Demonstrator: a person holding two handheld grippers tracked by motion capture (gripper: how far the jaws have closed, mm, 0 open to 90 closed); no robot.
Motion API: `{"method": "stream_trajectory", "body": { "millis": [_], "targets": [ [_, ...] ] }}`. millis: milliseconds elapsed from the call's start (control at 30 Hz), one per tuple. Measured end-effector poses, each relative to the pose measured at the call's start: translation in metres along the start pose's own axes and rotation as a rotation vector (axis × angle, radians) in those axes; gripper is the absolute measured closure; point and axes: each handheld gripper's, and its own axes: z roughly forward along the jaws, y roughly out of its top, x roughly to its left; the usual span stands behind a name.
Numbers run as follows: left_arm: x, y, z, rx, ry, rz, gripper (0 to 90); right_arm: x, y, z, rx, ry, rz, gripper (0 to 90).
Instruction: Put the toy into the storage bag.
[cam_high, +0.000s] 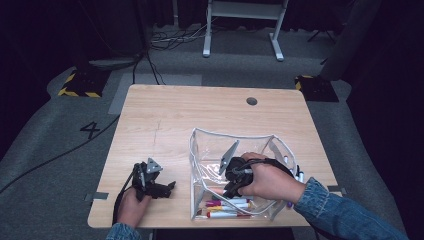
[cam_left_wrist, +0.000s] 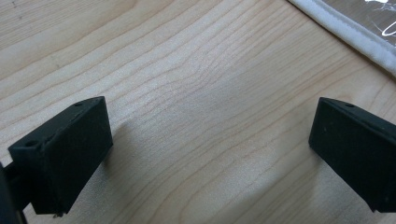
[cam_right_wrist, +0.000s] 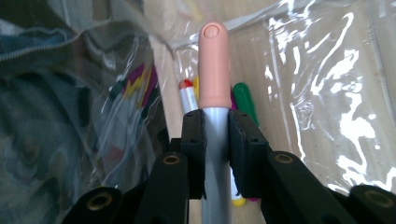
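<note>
Right gripper view: jaws clamp a grey marker (cam_right_wrist: 215, 154), peach cap pointing away into the clear pouch (cam_right_wrist: 322, 93); left gripper (cam_left_wrist: 210, 154) gapes over the wooden desk (cam_left_wrist: 187, 70).

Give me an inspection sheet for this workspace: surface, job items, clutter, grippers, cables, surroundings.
Surface: light wooden table, round grommet hole near the far edge.
Job's things: clear plastic pouch standing open at the table's near right; several markers lie inside it. A marker with a peach cap and grey barrel is in the right gripper.
Clutter: nothing seen.
Grippers: left gripper open over bare wood, low by the pouch's white edge; right gripper shut on the peach-capped marker, inside the pouch.
Cables: black cable across the floor; more at the back.
Surroundings: grey carpet, a taped 4, white desk frame behind.
</note>
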Motion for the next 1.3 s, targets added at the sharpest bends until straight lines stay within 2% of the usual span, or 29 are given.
{"method": "stream_trajectory", "body": {
  "millis": [533,700,733,767,800,833,933,1167,1300],
  "targets": [
    [0.000,0.000,0.000,0.000,0.000,-0.001,0.0,0.003,0.002,0.020,0.116,0.047,-0.070,77.2],
    [0.000,0.000,0.000,0.000,0.000,-0.002,0.0,0.002,0.001,0.026,0.132,0.060,-0.066,76.7],
    [0.000,0.000,0.000,0.000,0.000,-0.001,0.0,0.001,0.001,0.027,0.137,0.061,-0.064,72.5],
    [0.000,0.000,0.000,-0.001,0.000,-0.002,0.0,0.000,0.000,0.027,0.124,0.052,-0.061,63.9],
    [0.000,0.000,0.000,-0.001,0.000,-0.001,0.0,-0.002,0.000,0.027,0.096,0.037,-0.075,60.0],
    [0.000,0.000,0.000,0.000,-0.001,-0.001,0.0,-0.003,0.000,0.026,0.074,0.025,-0.063,59.3],
    [0.000,0.000,0.000,0.000,0.000,-0.001,0.0,-0.004,0.000,0.015,0.038,-0.039,-0.083,56.0],
    [0.000,0.000,0.000,0.000,0.000,-0.002,0.0,-0.006,0.000,-0.028,-0.148,-0.157,-0.073,52.1],
    [0.000,0.000,0.000,0.000,0.000,-0.001,0.0,-0.007,-0.006,-0.053,-0.250,-0.202,-0.046,51.0]
  ]
}}
